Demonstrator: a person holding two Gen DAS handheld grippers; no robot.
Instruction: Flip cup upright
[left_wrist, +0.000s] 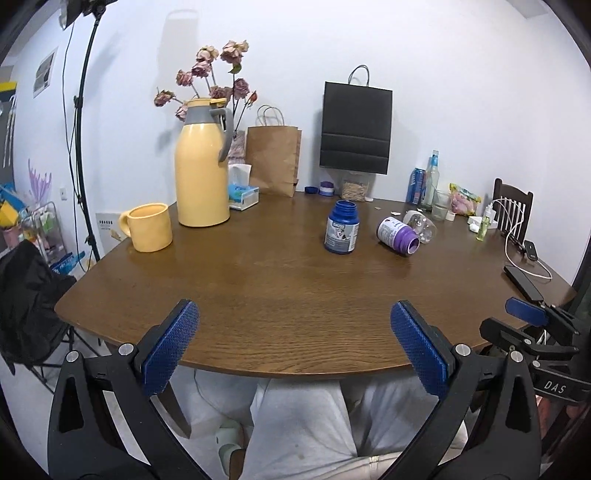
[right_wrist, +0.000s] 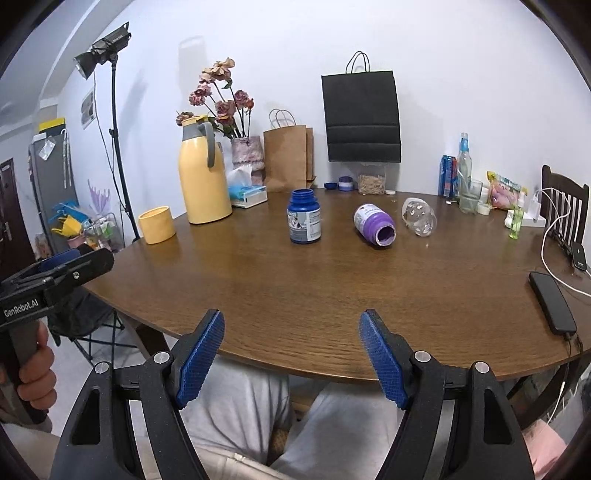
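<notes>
Both grippers, left gripper (left_wrist: 295, 343) and right gripper (right_wrist: 291, 354), hang spread wide and empty at the brown wooden table's (left_wrist: 295, 295) near edge. Far left, the yellow ceramic mug (left_wrist: 150, 227) stands beside the tall yellow thermos jug (left_wrist: 202, 166).

A brown wooden table (right_wrist: 332, 295) meets a white wall (right_wrist: 443, 74), a studio lamp (right_wrist: 101, 50) perhaps unlit.

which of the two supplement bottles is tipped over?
The purple bottle, lying on its side, open mouth facing the camera. The blue bottle stands upright left of it.
</notes>
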